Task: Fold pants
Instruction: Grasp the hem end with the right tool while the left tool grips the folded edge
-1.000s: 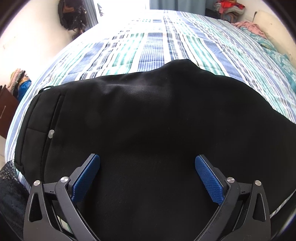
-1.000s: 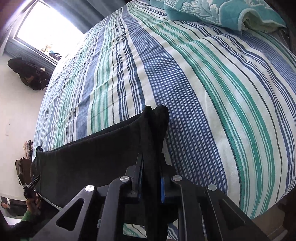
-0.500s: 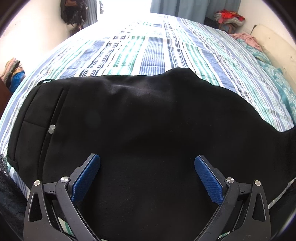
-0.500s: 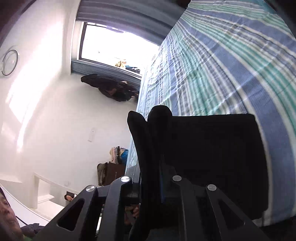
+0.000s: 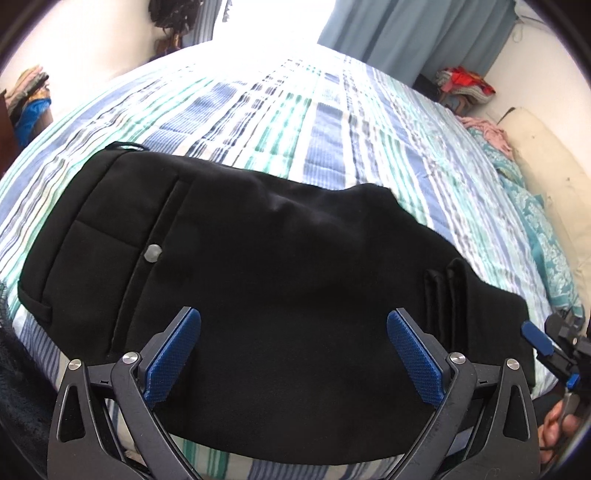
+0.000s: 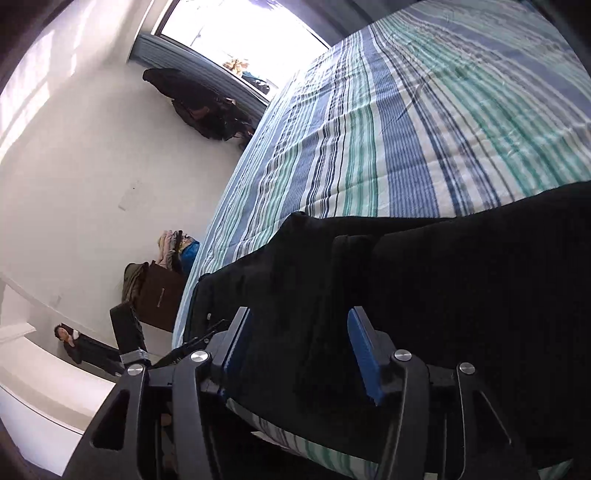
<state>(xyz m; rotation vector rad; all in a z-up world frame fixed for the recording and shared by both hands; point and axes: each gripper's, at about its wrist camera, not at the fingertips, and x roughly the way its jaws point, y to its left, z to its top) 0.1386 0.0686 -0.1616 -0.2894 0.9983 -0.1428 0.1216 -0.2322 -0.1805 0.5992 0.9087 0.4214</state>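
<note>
On the striped bedspread [image 5: 325, 155] lie the black pants [image 5: 280, 280], folded over on themselves, with the waistband end toward the left in the left wrist view and a small grey button [image 5: 152, 253] showing near the pocket seam. At the right end of the pile two narrow folds of the fabric stand up as ridges, where the turned-over leg part lies on the rest. The same ridges run up the middle of the right wrist view.

Over the near part of the pants hangs the left gripper [image 5: 293, 354], its blue-padded jaws spread wide with nothing between them but the cloth lying below. The right gripper [image 6: 297, 354] is at the folded end; its jaws are opening, the raised fold of the pants lies between the pads, and the pads stand clear of it on both sides. In the left wrist view that gripper shows at the far right edge, with a person's fingers [image 5: 557, 432] below it.

Beyond the bed are a bright window [image 5: 273, 22], a blue-grey curtain [image 5: 413, 33], a pale pillow [image 5: 543, 155] and heaped clothes [image 5: 463, 83] by the wall.
</note>
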